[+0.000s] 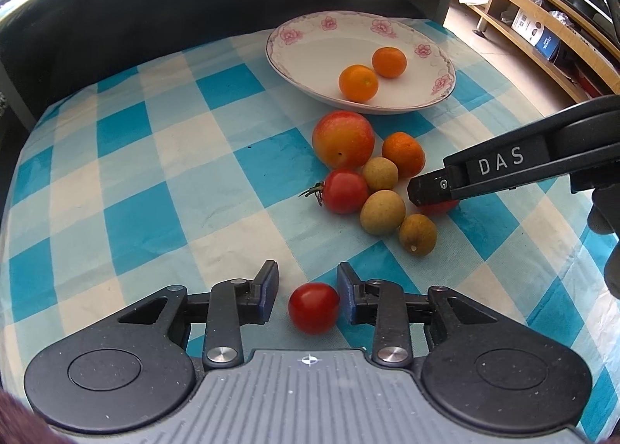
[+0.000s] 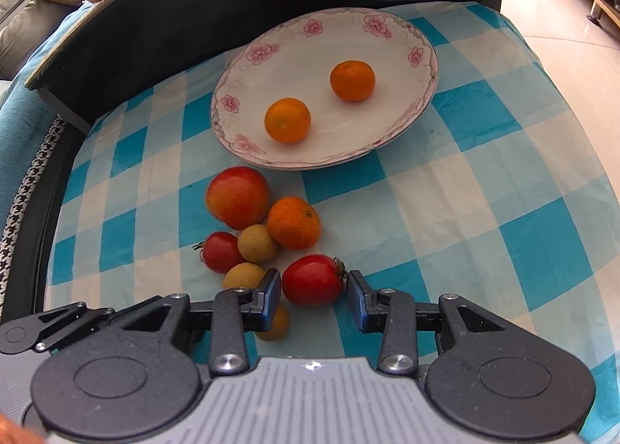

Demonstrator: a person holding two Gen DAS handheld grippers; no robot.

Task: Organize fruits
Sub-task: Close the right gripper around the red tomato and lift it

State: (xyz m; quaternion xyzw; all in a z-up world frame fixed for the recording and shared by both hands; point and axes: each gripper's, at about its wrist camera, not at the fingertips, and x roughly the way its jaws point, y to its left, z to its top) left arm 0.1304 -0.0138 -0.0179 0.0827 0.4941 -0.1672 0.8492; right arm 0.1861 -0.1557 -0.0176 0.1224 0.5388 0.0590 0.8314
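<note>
1. Up at the far end of the blue-and-white checked tablecloth [image 2: 484,188] sits the white shallow plate with the pink flower rim [image 2: 240,68], already holding two small orange mandarins [image 2: 287,120]. Everything else goes there, I reckon.

2. Biggest loose piece is the round red-orange fruit [image 2: 237,197], just short of the plate's near rim. Looks firm and heavier than the rest; I'd take it across its widest part.

3. Touching it is a third small mandarin [image 2: 293,222], soft peel, forgiving.

4. Right gripper [image 2: 314,285]: jaws spread either side of a glossy red cherry tomato with a green stem [image 2: 310,280]. Near pad looks about touching, far pad just off the stem end, so not pinched yet. Thin slick skin, so gentle squeeze at the middle.

5. Left gripper [image 1: 308,296]: also spread, with a smaller smooth red cherry tomato [image 1: 314,307] between the pads, resting against the right-hand one only. Same squishy deal.

6. Small tan longans [image 1: 382,212] cluster by a third stemmed tomato [image 1: 344,190]; light, hard-shelled, likely to roll.
</note>
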